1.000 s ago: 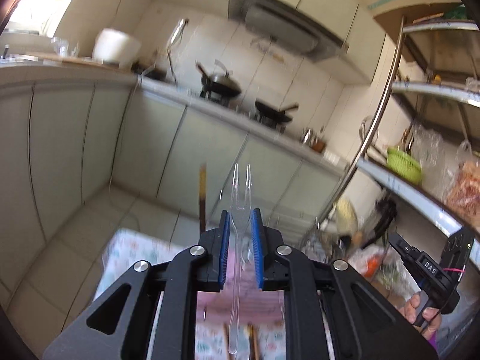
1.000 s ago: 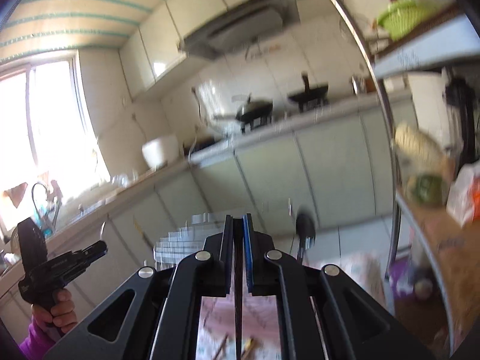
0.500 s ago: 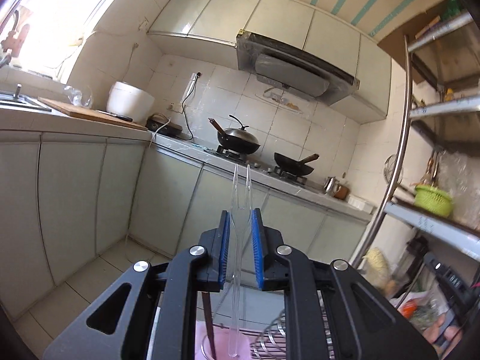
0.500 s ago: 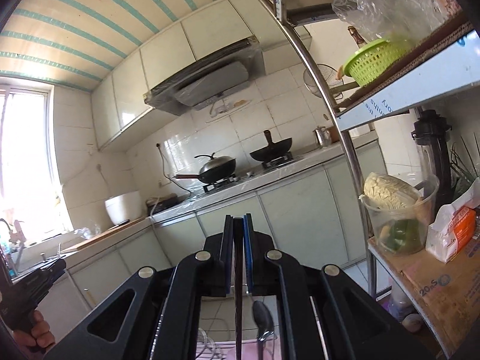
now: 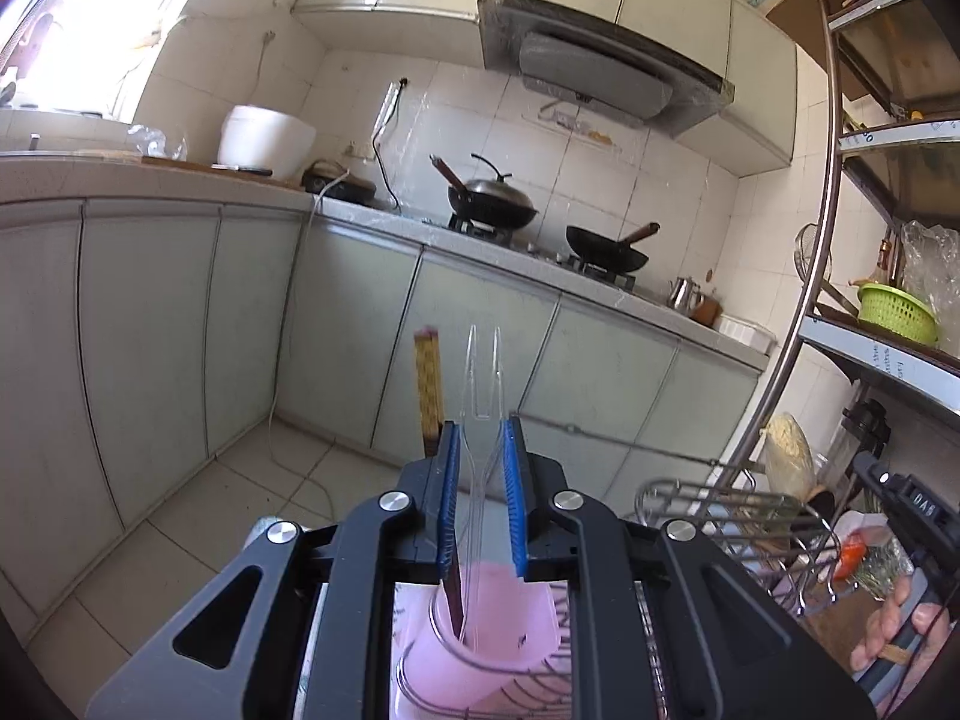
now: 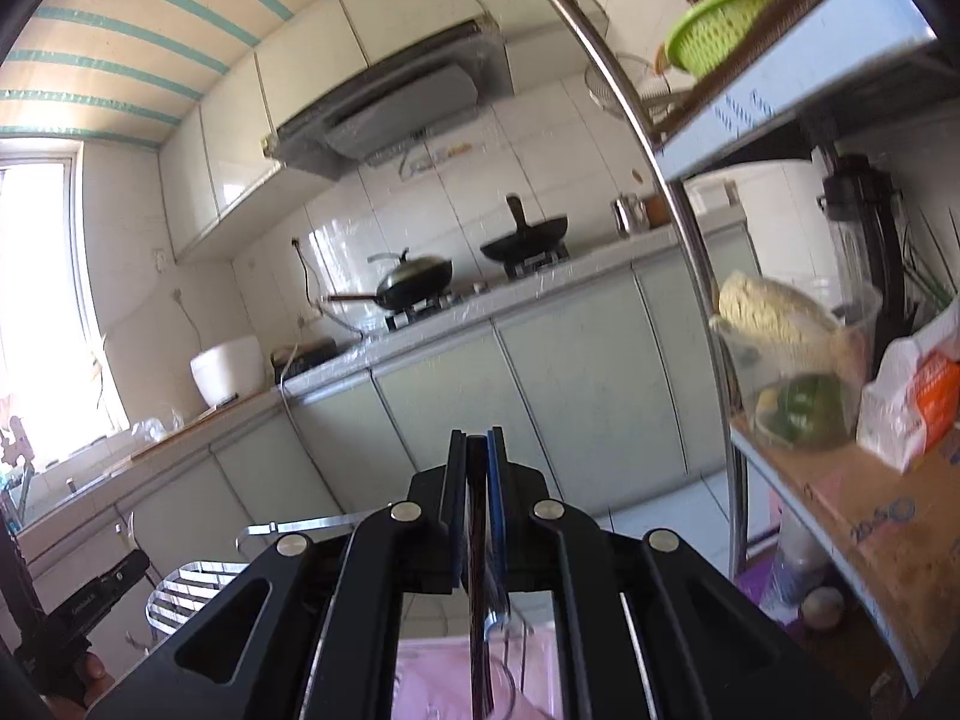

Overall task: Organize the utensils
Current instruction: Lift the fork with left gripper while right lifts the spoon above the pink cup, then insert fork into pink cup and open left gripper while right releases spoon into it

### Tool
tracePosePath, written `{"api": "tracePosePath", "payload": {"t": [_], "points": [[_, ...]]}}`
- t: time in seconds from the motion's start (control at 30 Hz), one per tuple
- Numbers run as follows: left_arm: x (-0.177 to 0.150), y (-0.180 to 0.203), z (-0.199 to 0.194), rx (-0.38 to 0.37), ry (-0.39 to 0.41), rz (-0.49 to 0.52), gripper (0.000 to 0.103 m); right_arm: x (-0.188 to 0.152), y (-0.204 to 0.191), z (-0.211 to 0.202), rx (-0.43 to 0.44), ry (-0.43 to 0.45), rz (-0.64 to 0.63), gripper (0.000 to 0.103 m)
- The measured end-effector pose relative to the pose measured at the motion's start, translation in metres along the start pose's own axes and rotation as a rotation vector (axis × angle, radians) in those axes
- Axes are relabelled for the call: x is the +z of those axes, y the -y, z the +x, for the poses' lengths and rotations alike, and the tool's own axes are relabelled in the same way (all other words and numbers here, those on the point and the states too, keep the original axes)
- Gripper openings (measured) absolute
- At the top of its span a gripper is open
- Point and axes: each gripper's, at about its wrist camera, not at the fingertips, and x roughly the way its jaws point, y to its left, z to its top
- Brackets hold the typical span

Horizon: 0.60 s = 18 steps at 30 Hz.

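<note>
Tiled kitchen, left hand-held gripper clamping clear fork, right hand-held gripper pinching half-hidden dark utensil

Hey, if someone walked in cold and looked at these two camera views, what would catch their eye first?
Probably the clear plastic two-pronged fork standing upright in the left gripper, its handle reaching down into the pink plastic cup in the wire rack. Next, the right gripper, shut on a thin dark utensil whose type I cannot tell. Behind, two black woks sit on the stove.
</note>
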Motion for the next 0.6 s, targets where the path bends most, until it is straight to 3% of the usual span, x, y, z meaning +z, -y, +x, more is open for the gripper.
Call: {"api": "tracePosePath", "payload": {"t": [0.6], "points": [[-0.031, -0.020, 0.006, -0.018, -0.139, -0.097, 0.014, -0.049, 0.001, 0.005, 0.030, -0.186, 0.038, 0.010]]}}
